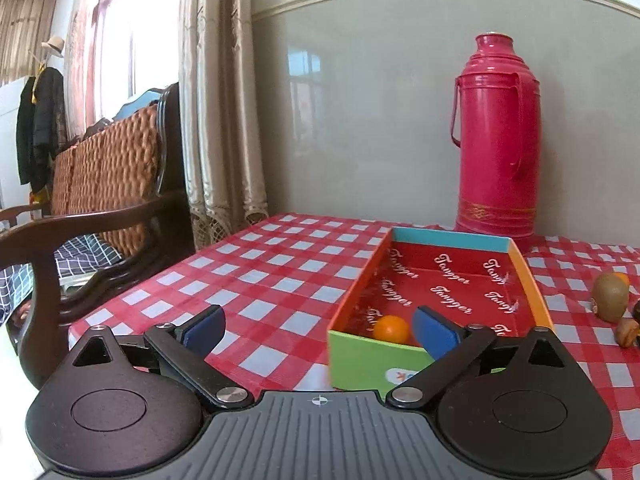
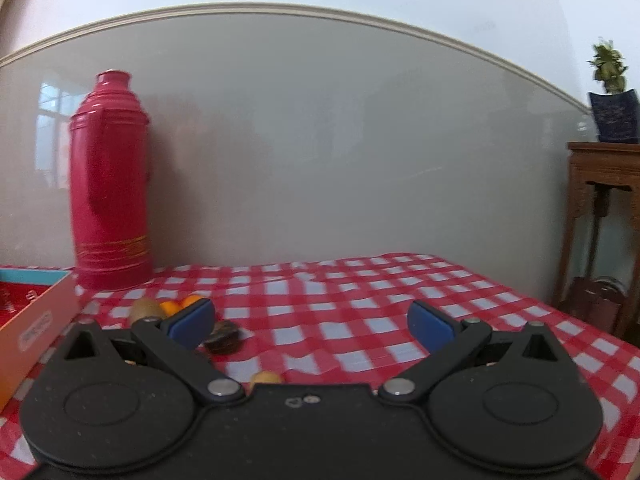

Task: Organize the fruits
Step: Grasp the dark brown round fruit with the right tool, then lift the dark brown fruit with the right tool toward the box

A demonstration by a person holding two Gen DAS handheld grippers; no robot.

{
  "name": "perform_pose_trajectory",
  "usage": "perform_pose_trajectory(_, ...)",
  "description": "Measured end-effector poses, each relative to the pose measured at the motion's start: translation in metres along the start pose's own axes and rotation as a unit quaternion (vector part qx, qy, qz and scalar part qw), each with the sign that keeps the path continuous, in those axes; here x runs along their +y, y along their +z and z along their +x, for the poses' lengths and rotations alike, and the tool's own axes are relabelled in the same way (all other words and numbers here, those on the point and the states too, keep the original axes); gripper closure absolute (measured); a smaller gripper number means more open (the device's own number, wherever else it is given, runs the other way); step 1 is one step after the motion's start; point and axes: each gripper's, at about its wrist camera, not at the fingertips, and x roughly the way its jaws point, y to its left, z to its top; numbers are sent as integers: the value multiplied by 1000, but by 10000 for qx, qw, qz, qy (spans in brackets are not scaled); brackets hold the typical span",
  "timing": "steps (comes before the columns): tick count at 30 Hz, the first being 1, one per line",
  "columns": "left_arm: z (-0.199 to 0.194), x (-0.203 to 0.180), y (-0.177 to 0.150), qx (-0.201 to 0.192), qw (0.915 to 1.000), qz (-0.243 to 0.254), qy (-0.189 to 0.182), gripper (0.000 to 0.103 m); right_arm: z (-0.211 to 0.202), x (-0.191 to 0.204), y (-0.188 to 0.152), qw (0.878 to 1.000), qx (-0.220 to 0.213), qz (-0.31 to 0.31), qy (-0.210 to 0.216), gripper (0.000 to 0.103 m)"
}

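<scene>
Orange [image 1: 391,328] sits in box [image 1: 536,280] near corner. Left gripper [image 1: 320,326] jaws wide apart, empty; one jaw may clip box wall, shift it. Right gripper [image 2: 311,322] jaws apart, empty, kiwi [image 2: 146,309] beside it could roll if nudged.

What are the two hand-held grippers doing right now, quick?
Left hand-held gripper: open, holding nothing; the orange lies in the box.
Right hand-held gripper: open, holding nothing.

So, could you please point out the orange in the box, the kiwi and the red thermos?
orange [image 1: 391,328]: left wrist view, middle of its visible skin.
kiwi [image 1: 609,295]: left wrist view, centre of its fuzzy body.
red thermos [image 2: 110,184]: right wrist view, middle of its body.
</scene>
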Motion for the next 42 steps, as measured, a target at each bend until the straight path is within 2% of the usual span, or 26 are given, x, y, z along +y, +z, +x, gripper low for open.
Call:
perform_pose_trajectory(9,0,21,-3,-86,9995,28,296,2,13,9,2,9974,346,288,557,9)
perform_pose_trajectory(13,2,33,-3,-78,9991,-21,428,0,18,14,3,9955,508,166,777,11)
perform_pose_trajectory(17,4,43,-4,-67,9986,-56,526,0,28,14,3,9922,799,26,959,32)
perform_pose_trajectory(20,5,47,-5,-58,9983,-59,582,0,33,15,1,9887,1015,-43,1106,33)
perform_pose_trajectory(23,6,50,-5,-68,9980,-48,625,0,38,20,-1,9834,1171,-29,1383,46)
perform_pose_trajectory(31,6,53,-8,-138,9974,120,701,0,51,41,-2,9795,1373,-225,1459,53)
perform_pose_trajectory(33,6,55,-9,-154,9970,163,745,0,57,41,-1,9775,1492,-198,1477,59)
perform_pose_trajectory(38,8,65,-10,-107,9964,97,836,0,69,40,-3,9741,1769,-112,1407,60)
perform_pose_trajectory(42,10,71,-10,-69,9961,33,882,0,76,42,-3,9699,1895,-47,1526,59)
